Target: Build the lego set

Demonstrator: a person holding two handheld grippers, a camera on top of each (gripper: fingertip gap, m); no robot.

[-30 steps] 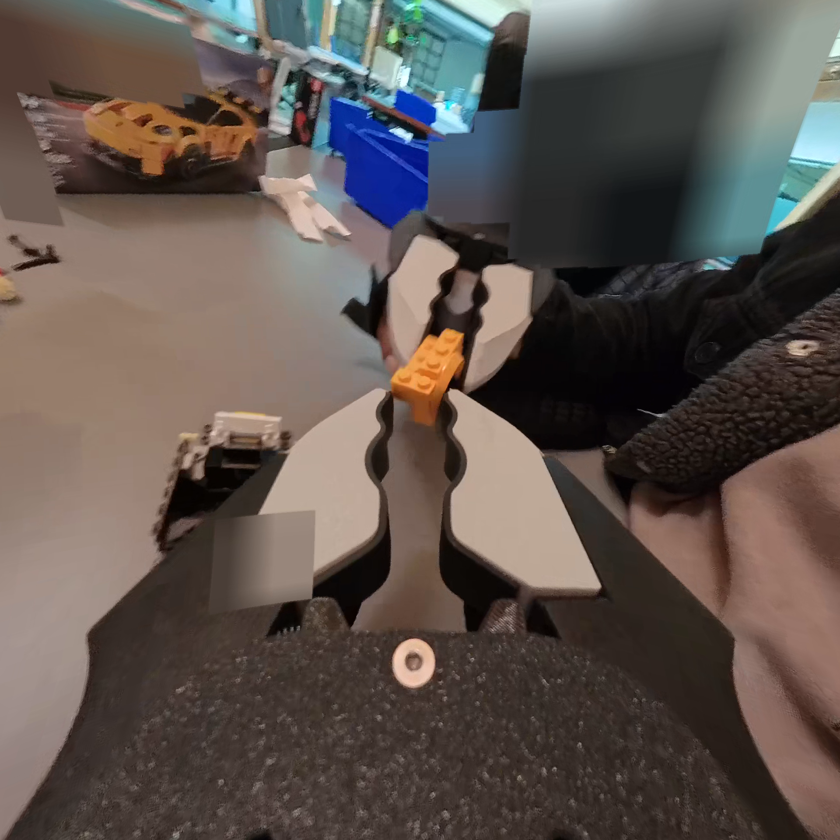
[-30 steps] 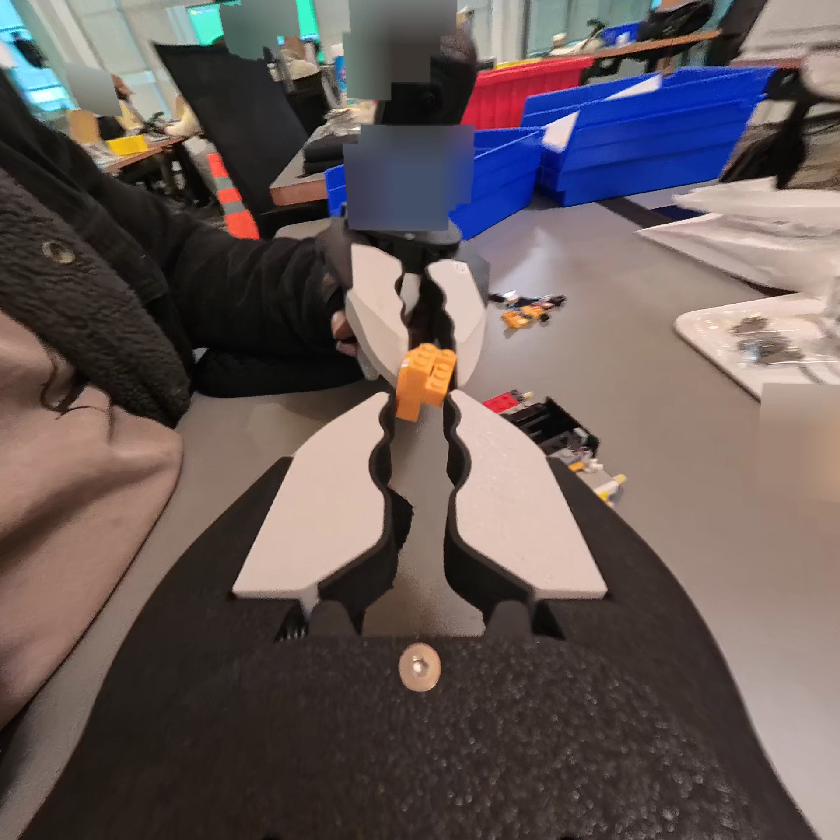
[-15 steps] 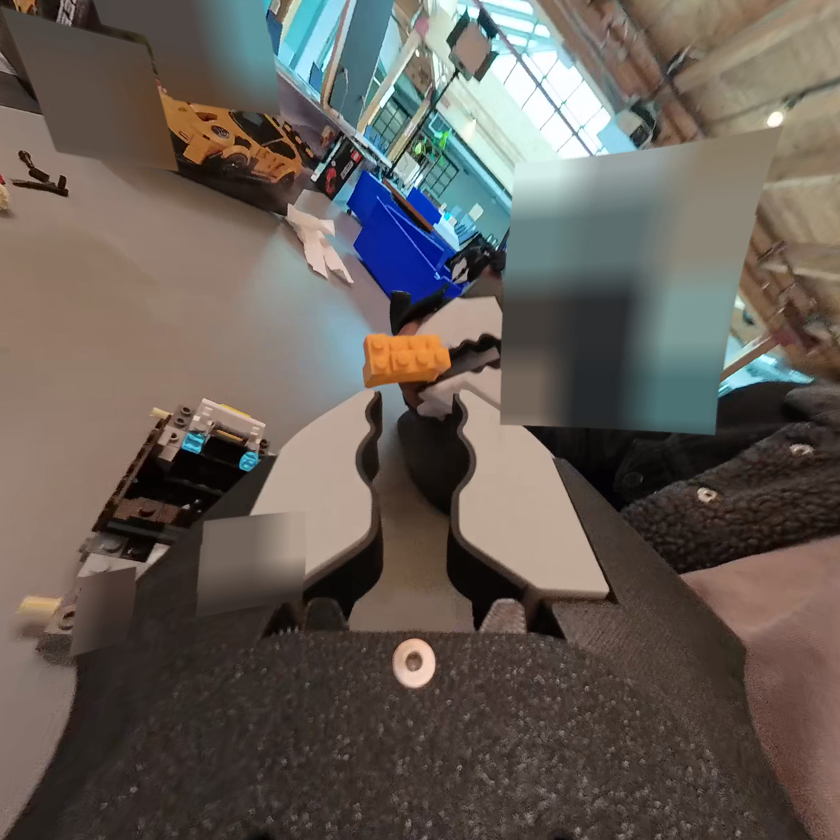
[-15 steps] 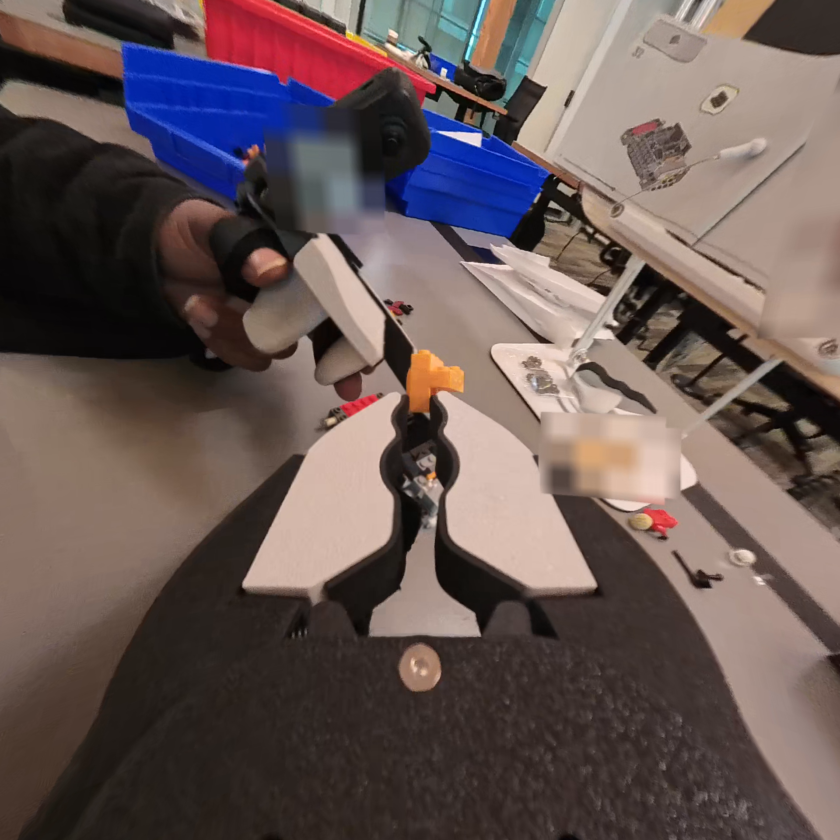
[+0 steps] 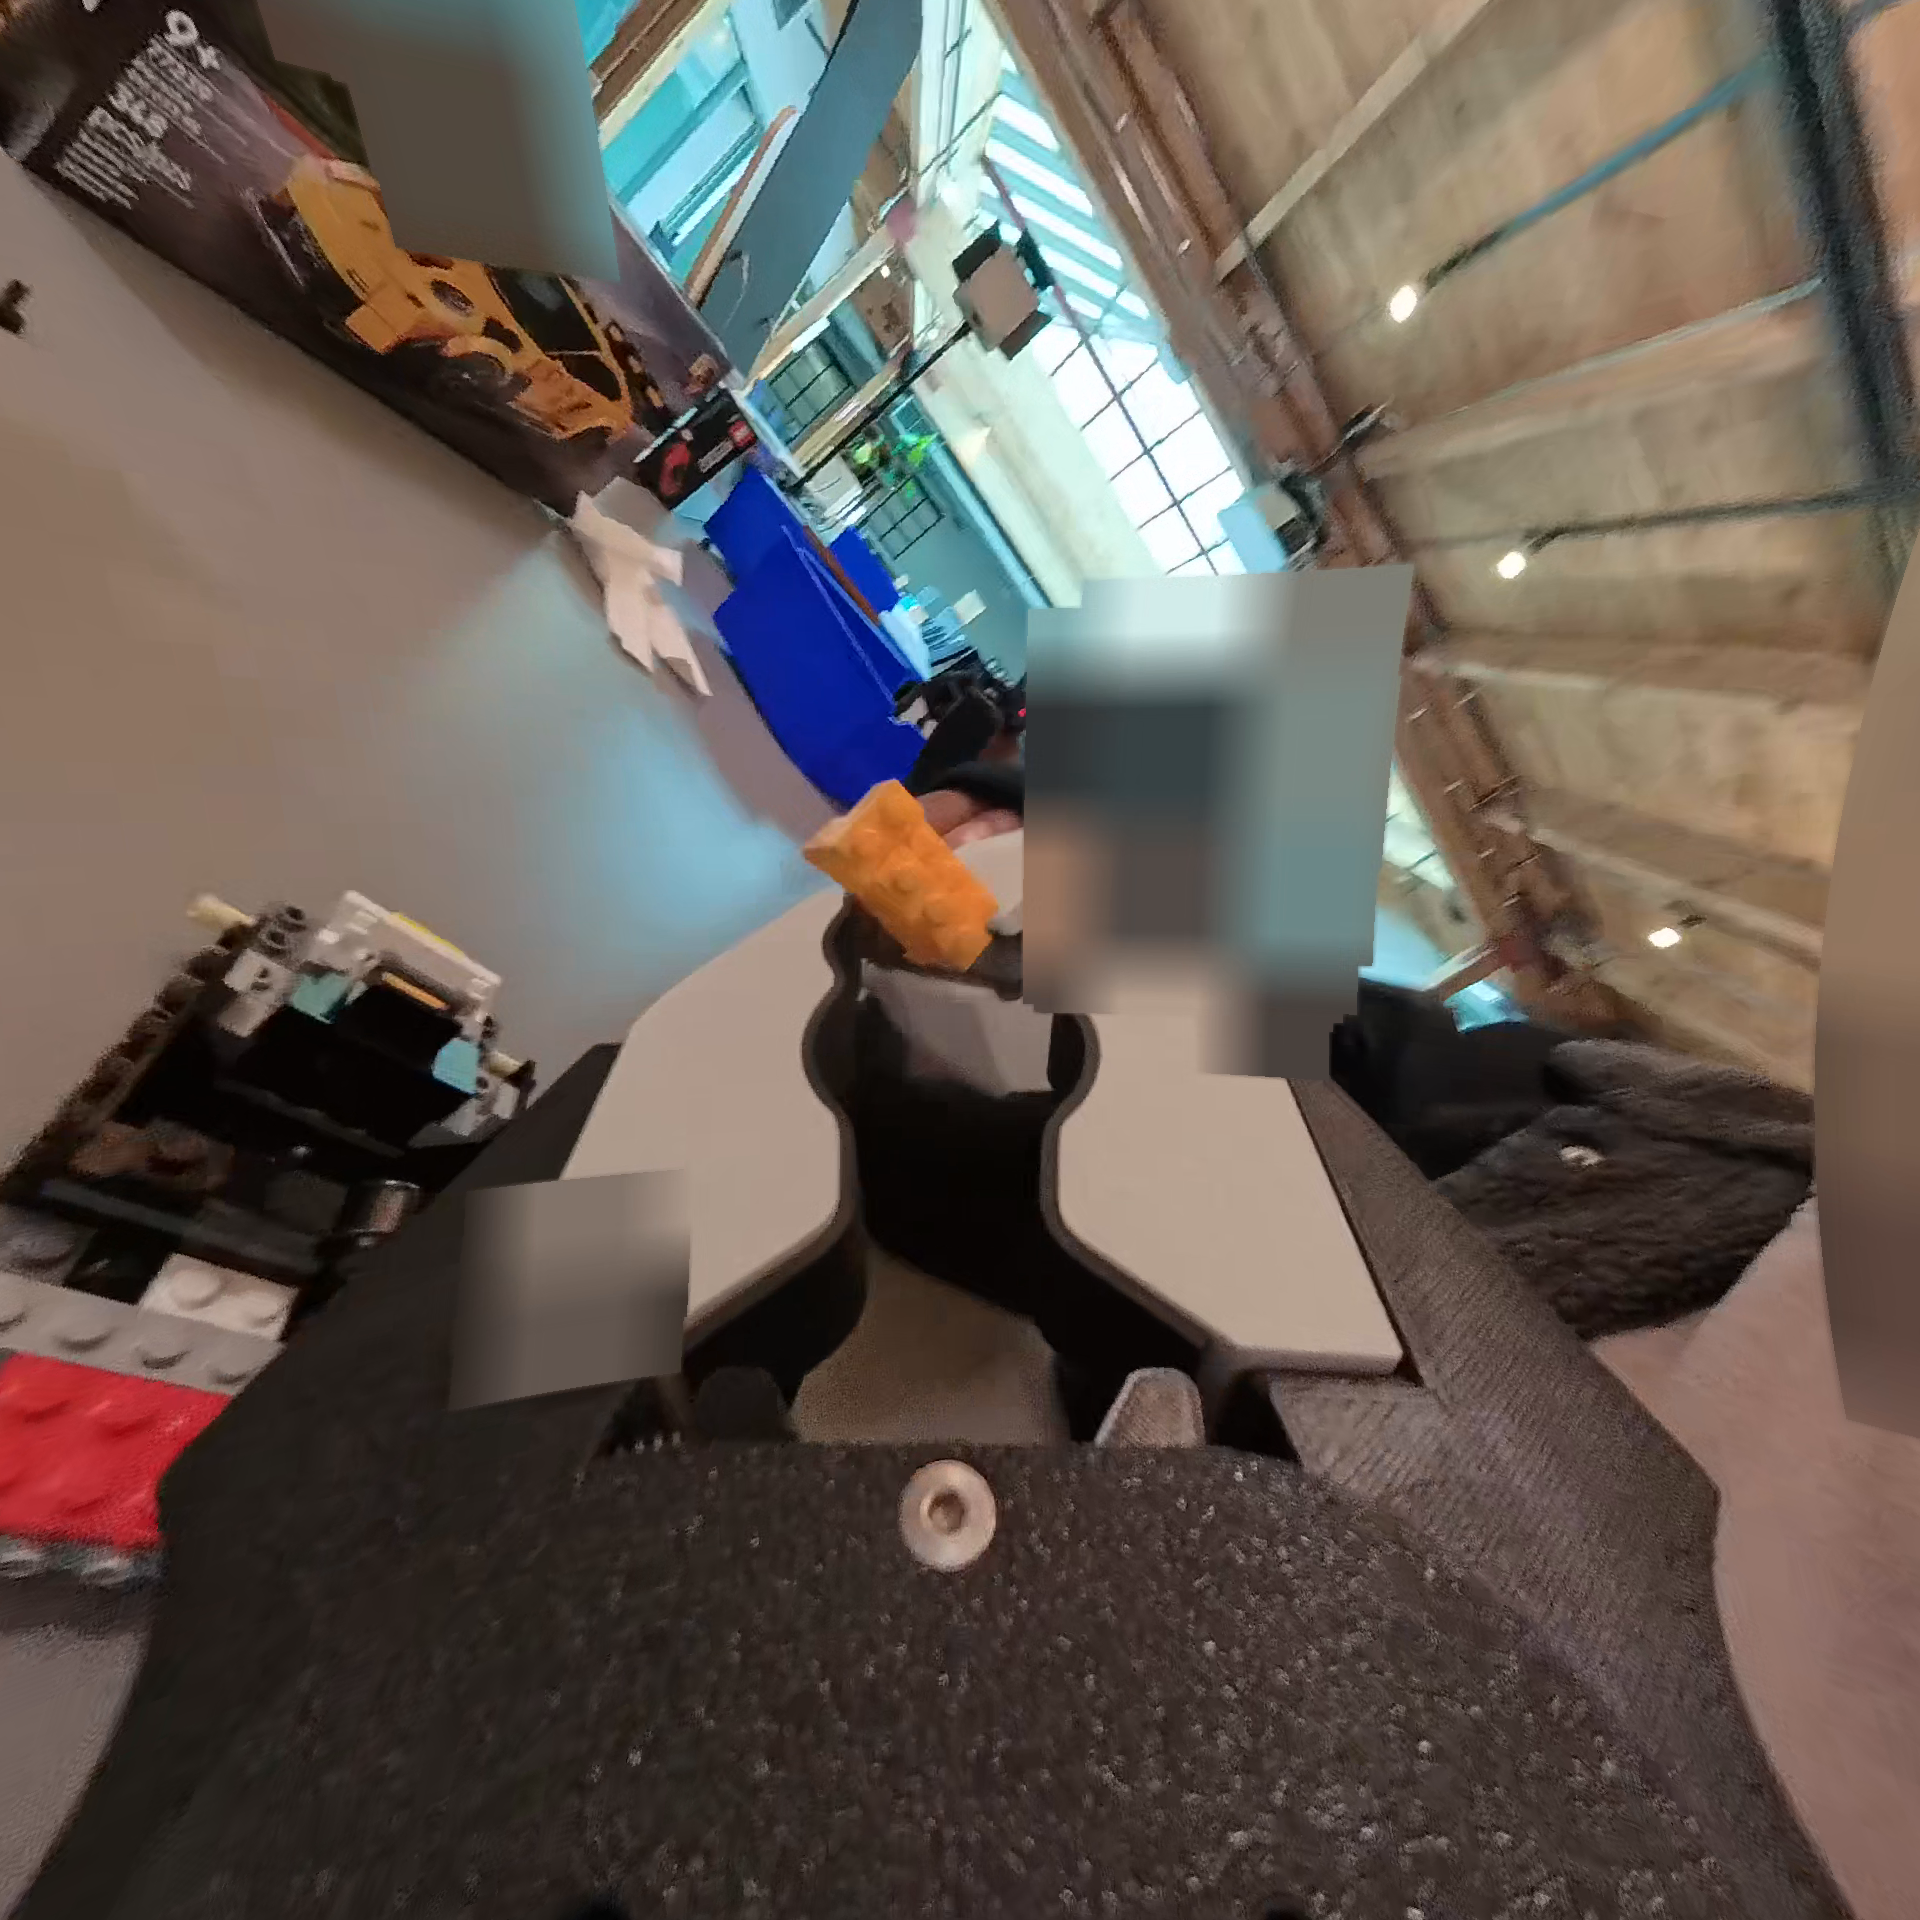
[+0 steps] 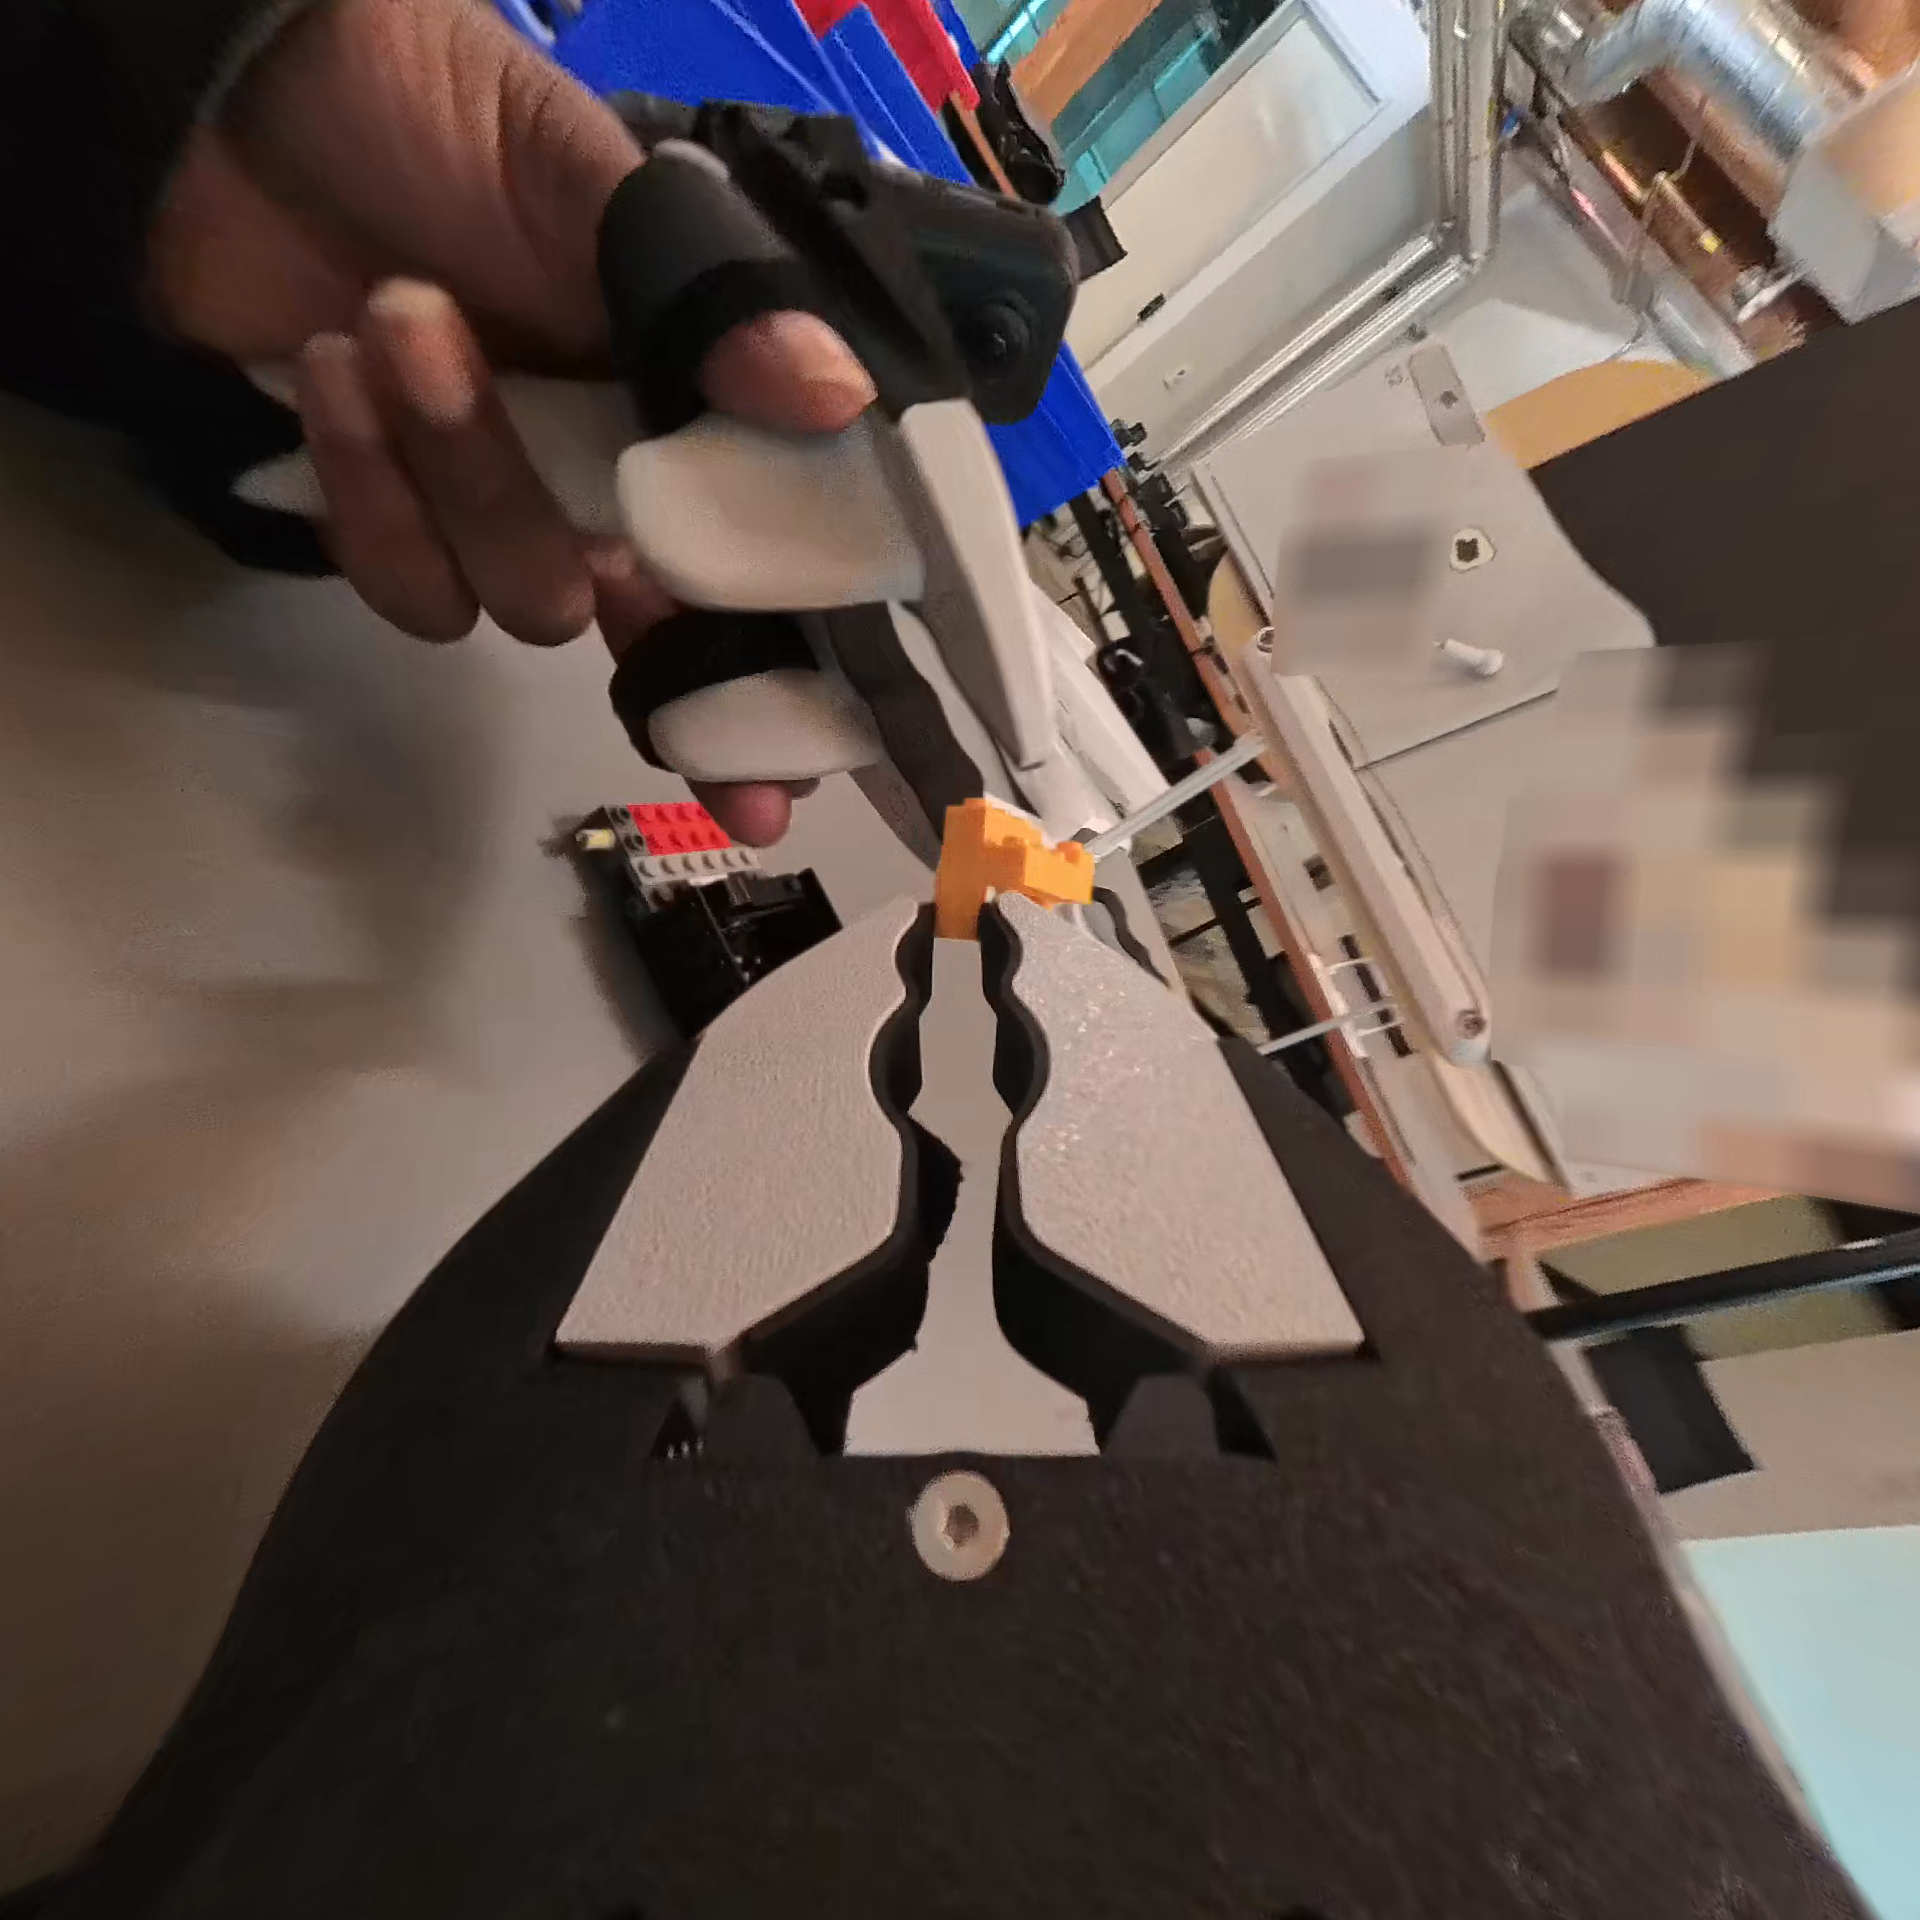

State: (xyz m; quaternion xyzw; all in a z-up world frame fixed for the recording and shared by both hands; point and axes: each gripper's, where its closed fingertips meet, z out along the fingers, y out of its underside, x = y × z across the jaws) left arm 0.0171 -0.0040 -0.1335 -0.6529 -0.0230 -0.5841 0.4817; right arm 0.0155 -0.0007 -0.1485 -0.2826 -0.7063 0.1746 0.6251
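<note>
Clearly mid-build, with much left. Orange brick (image 6: 1000,868) pinched between the tips of the right gripper (image 6: 956,920), held up off the grey table (image 6: 260,1039), clear of the model. Same orange brick (image 5: 902,891) visible in the left wrist view, just beyond the tips of the left gripper (image 5: 940,997); left fingers spread with a wide gap, nothing between them, though the right tip sits under a mosaic patch. Left gripper body (image 6: 831,520) seen in the right wrist view, gripped by a hand (image 6: 436,343), close above the brick; touching or apart, cannot tell.

Partial model (image 5: 260,1081) resting on the table: black chassis frame, grey plates, a red plate (image 5: 83,1444) at one end, pale blue studs, a white piece on top. Same partial model (image 6: 696,894) below the raised brick in the right wrist view. No wheels or yellow bodywork fitted, judged against the yellow car pictured on the set box (image 5: 343,239).

Judgement: base stage only; orange brick not yet seated; bulk of the build outstanding.
</note>
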